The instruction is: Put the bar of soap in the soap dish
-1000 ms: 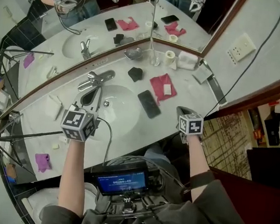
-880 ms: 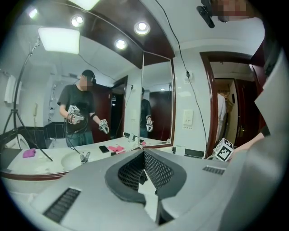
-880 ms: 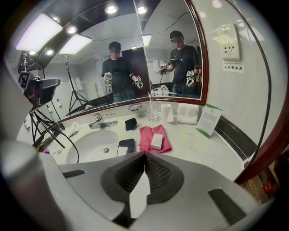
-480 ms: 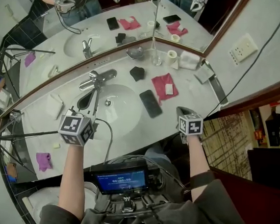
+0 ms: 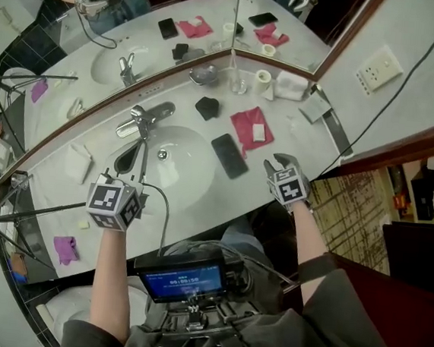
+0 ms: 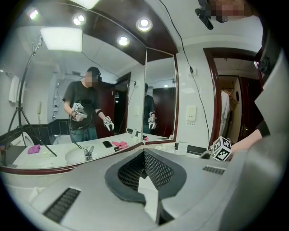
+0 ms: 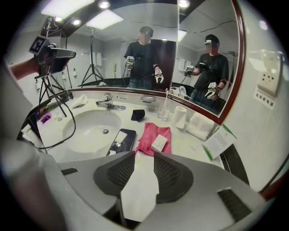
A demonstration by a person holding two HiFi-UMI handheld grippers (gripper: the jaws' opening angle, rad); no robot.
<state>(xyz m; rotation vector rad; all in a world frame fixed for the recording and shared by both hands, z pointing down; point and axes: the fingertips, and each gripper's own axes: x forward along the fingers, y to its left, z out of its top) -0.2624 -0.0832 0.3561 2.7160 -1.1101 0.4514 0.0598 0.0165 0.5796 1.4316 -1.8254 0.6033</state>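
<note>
Right gripper (image 5: 276,165) over the counter's front edge: jaws have just been opening, now a moderate gap, nothing between them. Left gripper (image 5: 132,170) at the near rim of the sink (image 5: 190,170), jaws pressed together, empty. Bar of soap (image 5: 258,132) lies on the pink cloth (image 5: 245,122), about 11 o'clock from the right gripper and apart from it; smartphone (image 5: 228,155) just beside the cloth at its 7 o'clock.

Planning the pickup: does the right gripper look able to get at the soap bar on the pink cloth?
Probably yes: the right gripper, jaws just opening and empty, points at the soap bar on the pink cloth; nothing stands between.
</note>
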